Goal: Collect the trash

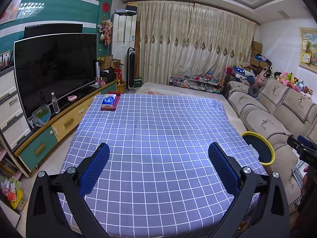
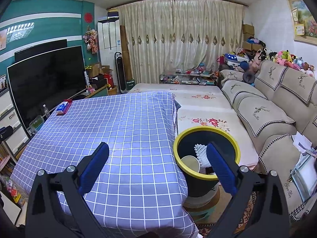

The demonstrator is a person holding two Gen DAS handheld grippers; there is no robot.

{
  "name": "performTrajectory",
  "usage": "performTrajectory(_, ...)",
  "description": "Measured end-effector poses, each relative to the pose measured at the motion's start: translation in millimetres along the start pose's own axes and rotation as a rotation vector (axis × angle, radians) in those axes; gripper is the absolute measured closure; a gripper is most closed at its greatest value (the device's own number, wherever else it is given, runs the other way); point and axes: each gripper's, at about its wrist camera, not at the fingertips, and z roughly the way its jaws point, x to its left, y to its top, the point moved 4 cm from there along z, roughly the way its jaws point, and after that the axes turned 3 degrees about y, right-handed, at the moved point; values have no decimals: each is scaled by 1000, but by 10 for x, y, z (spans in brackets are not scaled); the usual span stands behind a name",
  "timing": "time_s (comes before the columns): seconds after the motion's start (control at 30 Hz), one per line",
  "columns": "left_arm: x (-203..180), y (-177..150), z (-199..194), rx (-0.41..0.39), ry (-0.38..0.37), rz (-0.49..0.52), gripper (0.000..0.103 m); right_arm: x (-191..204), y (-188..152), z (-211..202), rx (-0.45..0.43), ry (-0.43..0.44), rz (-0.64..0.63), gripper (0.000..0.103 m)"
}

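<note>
Both grippers hover above the near edge of the table point(image 1: 158, 130), which is covered by a checked cloth; neither touches it

Left gripper point(image 1: 158, 154): jaws spread wide, nothing between the blue pads point(image 1: 97, 168). Right gripper point(image 2: 158, 154): jaws likewise wide apart and empty; its right finger sits in line with the bin mouth in the right wrist view, but whether it is above the rim or short of it I cannot tell

Bin point(image 2: 236, 150), yellow rim, dark body, stands off the table's right edge, just beside it, between table and sofa point(image 2: 277, 107). Inside: a white foam net point(image 2: 201, 153) leaning against the wall and a paper cup point(image 2: 189, 163) lower down. So trash is already in the bin

Table surface: no loose trash visible on the cloth in either view. Only a tissue pack point(image 1: 108, 100) on a red tray point(image 1: 116, 103) at the far left corner; this reads as a household item, not trash, though that is a judgement

Step in hand (judged): release over the bin is done or nearly so, with both hands free. Task looks close to finished, if the table was the only source

Next move calls for: a scan for leftover pieces, e.g. the loose papers point(image 2: 303, 144) on the sofa at right, too blurred to identify. If any piece is picked, approach it with open jaws, close, carry to the bin mouth, and keep the right finger clear of the rim
</note>
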Motion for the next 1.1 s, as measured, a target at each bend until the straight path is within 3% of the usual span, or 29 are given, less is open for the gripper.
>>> performTrajectory(1.1, -47, -101, 135, 30, -12, 5, 5, 5, -23, 57, 9, 3, 8, 9)
